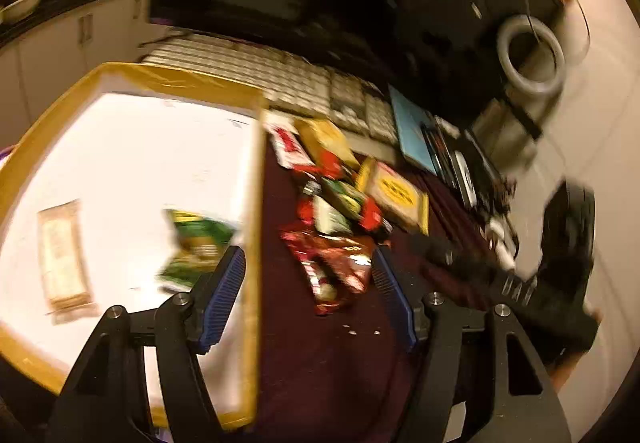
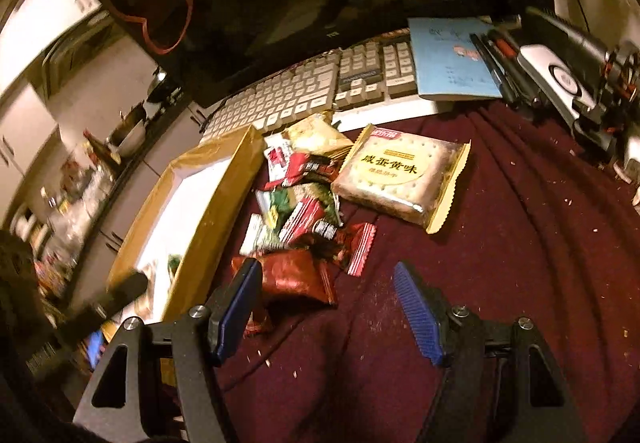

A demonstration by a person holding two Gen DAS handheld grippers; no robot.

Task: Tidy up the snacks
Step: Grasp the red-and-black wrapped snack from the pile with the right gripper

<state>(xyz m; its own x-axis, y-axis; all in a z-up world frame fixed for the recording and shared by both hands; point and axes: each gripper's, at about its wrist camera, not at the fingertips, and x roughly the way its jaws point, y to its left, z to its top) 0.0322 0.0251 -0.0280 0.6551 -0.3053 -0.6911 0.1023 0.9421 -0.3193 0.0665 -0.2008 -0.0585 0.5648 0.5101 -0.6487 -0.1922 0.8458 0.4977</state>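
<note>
The left gripper (image 1: 308,283) is wide apart with nothing in it; the right gripper (image 2: 328,303) is too. The snack pile (image 2: 308,203) sits mid-frame on the red cloth (image 2: 520,243); the box (image 2: 208,195) is at its left.

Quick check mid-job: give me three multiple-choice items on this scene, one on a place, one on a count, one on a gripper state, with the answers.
1. Where does the green packet lie?
A. inside the box
B. on the keyboard
C. on the blue booklet

2. How many packets show inside the box?
A. none
B. two
C. five

3. How is the right gripper?
A. shut on a packet
B. open, holding nothing
C. out of sight

Answers: 1 A, it rests on the box's white floor. 2 B, the green packet and a pale packet. 3 B, its blue pads stand apart over the red cloth.
</note>
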